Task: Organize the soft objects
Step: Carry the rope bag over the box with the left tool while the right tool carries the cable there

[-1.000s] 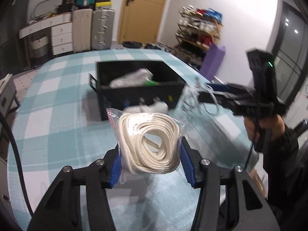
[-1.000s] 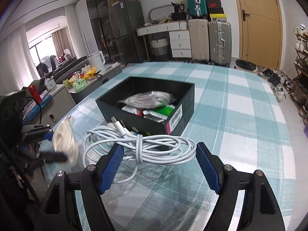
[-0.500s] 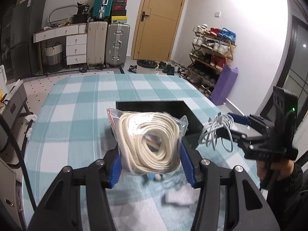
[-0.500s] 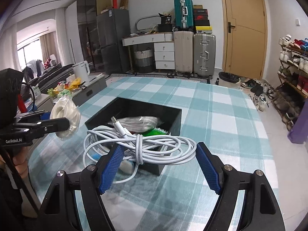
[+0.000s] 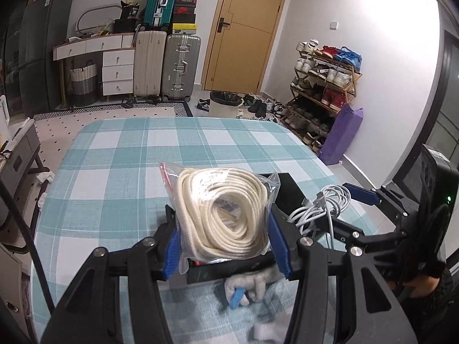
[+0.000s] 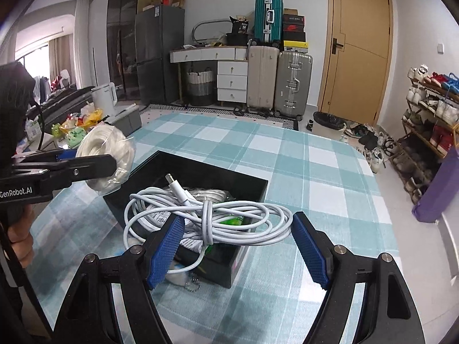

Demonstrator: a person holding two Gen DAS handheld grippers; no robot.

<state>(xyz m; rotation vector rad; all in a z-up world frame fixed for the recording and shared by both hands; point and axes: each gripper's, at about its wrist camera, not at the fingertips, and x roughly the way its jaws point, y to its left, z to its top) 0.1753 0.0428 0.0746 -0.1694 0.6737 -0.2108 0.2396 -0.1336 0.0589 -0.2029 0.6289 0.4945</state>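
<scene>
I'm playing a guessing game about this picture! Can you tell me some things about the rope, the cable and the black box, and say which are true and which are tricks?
1. The left tool holds a cream rope in a clear bag. True.
2. The right tool holds a bundle of white cable. True.
3. The black box is empty. False: bagged things already lie inside it.
4. The tablecloth is red and plain. False: it is checked in teal and white.
5. The door behind the table is closed. True.
</scene>
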